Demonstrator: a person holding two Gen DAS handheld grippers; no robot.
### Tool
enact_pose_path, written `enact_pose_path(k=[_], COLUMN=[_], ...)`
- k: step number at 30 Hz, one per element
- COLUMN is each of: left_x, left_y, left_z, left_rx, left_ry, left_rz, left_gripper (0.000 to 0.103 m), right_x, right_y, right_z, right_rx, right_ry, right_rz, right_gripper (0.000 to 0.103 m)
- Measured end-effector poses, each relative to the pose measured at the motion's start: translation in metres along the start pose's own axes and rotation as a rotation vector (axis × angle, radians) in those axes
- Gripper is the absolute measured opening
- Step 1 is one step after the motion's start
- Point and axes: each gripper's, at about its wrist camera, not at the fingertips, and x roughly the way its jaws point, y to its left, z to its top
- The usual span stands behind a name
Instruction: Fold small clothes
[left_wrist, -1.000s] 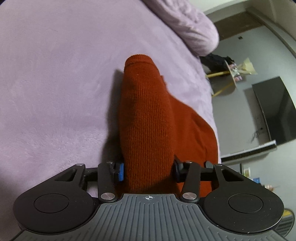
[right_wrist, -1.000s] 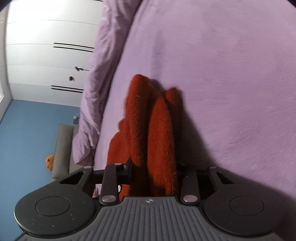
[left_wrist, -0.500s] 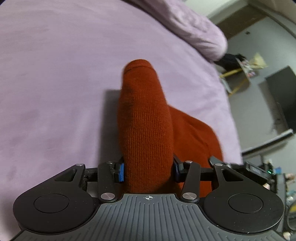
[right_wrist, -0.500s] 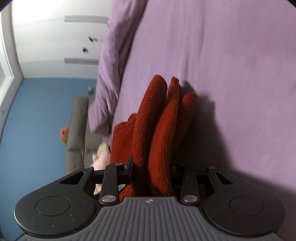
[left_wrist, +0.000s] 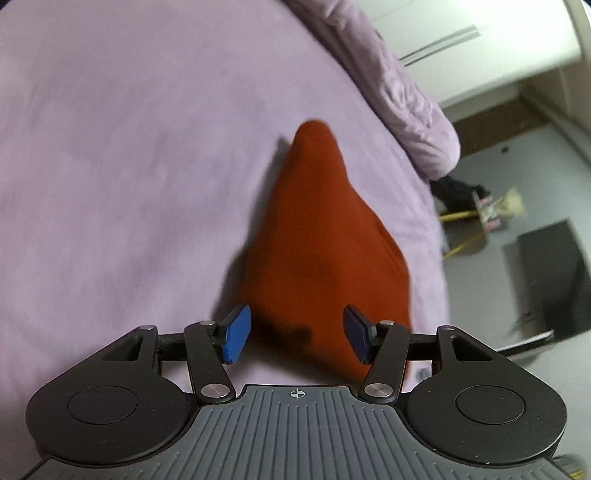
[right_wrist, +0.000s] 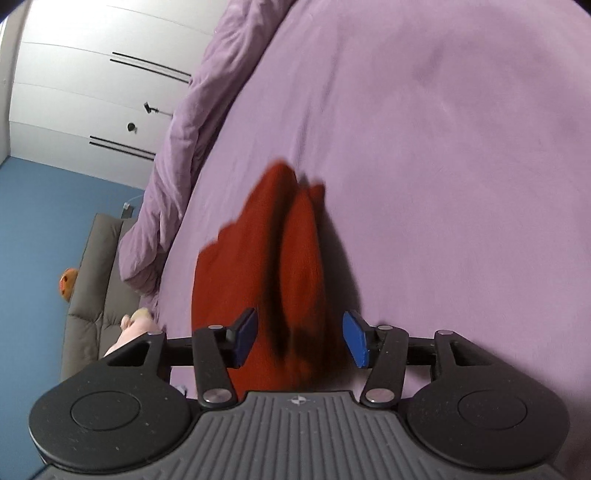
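A rust-red knitted garment (left_wrist: 314, 236) lies bunched on the lilac bed cover (left_wrist: 129, 166). My left gripper (left_wrist: 297, 338) is open, its blue pads (left_wrist: 236, 338) standing apart on either side of the garment's near end, not gripping it. In the right wrist view the same garment (right_wrist: 291, 258) shows as several upright folds on the cover (right_wrist: 443, 147). My right gripper (right_wrist: 301, 339) is open too, pads (right_wrist: 354, 341) apart around the folds. The garment's near edge is hidden behind each gripper body.
A rumpled lilac duvet (left_wrist: 399, 96) lies along the bed's far side and also shows in the right wrist view (right_wrist: 184, 147). Beyond the bed edge are a dark TV (left_wrist: 554, 280), white wardrobe doors (right_wrist: 81, 92), a grey sofa (right_wrist: 92, 288) and blue floor.
Both grippers have opened and let go of the red garment, which has dropped onto the bed cover and spread wider. Both views are blurred by motion.
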Motion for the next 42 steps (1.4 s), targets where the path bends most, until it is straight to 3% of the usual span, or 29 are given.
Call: enact_pose_path(k=[5,7,8,10,12,13,15,16,17,18,24,28,30,32,35,39,42], left_x=[0.018,0.028,0.034,0.046,0.048,0.047,0.038,0.034,0.03,0.026,0.008,-0.011,-0.02,-0.027,-0.026,-0.011,0.006], left_y=[0.01,0.005,0.003,0.001,0.003,0.005,0.013,0.015,0.016,0.017,0.018,0.019,0.021,0.021,0.018,0.016,0.016], left_z=[-0.008,-0.005,-0.004,-0.001,-0.002,-0.001,-0.002,-0.001,-0.001,0.0,-0.006,-0.007,-0.003,0.0,0.0,-0.011,-0.019], left_rx=[-0.174,-0.176,-0.17,-0.17,-0.165,-0.172,-0.208,-0.228,-0.242,-0.255,-0.237,-0.177,-0.155,-0.149,-0.12,-0.144,-0.171], left_ry=[0.025,0.001,-0.006,-0.011,-0.038,-0.053,-0.087,-0.109,-0.123,-0.14,-0.201,-0.32,-0.337,-0.328,-0.268,-0.162,-0.116], left_rz=[-0.145,-0.133,-0.126,-0.069,-0.04,-0.031,-0.048,-0.058,-0.07,-0.084,-0.054,0.06,0.089,0.075,0.041,-0.043,-0.074], left_gripper=[0.06,0.06,0.06,0.06,0.06,0.059,0.058,0.057,0.056,0.056,0.053,0.053,0.053,0.053,0.056,0.057,0.057], right_x=[0.024,0.033,0.035,0.042,0.044,0.04,0.034,0.033,0.033,0.031,0.03,0.028,0.026,0.027,0.03,0.029,0.025], right_y=[-0.003,0.0,0.003,0.019,0.034,0.033,0.013,0.005,-0.001,-0.004,-0.006,0.0,-0.001,0.0,-0.005,-0.008,-0.012], right_z=[-0.028,-0.031,-0.031,-0.032,-0.034,-0.035,-0.033,-0.032,-0.03,-0.029,-0.032,-0.029,-0.028,-0.028,-0.03,-0.032,-0.034], right_rx=[0.118,0.143,0.137,0.059,-0.012,0.016,0.238,0.325,0.374,0.384,0.402,0.347,0.299,0.241,0.219,0.219,0.258], right_ry=[0.044,0.016,-0.01,-0.038,-0.043,-0.044,-0.021,-0.016,-0.016,-0.021,-0.011,-0.023,-0.033,-0.033,-0.024,-0.02,-0.015], right_rz=[0.08,0.113,0.091,-0.032,-0.089,-0.035,0.246,0.343,0.401,0.407,0.388,0.331,0.269,0.173,0.111,0.099,0.139], right_gripper=[0.049,0.037,0.021,0.018,0.017,0.017,0.016,0.016,0.016,0.016,0.016,0.016,0.016,0.016,0.016,0.016,0.016])
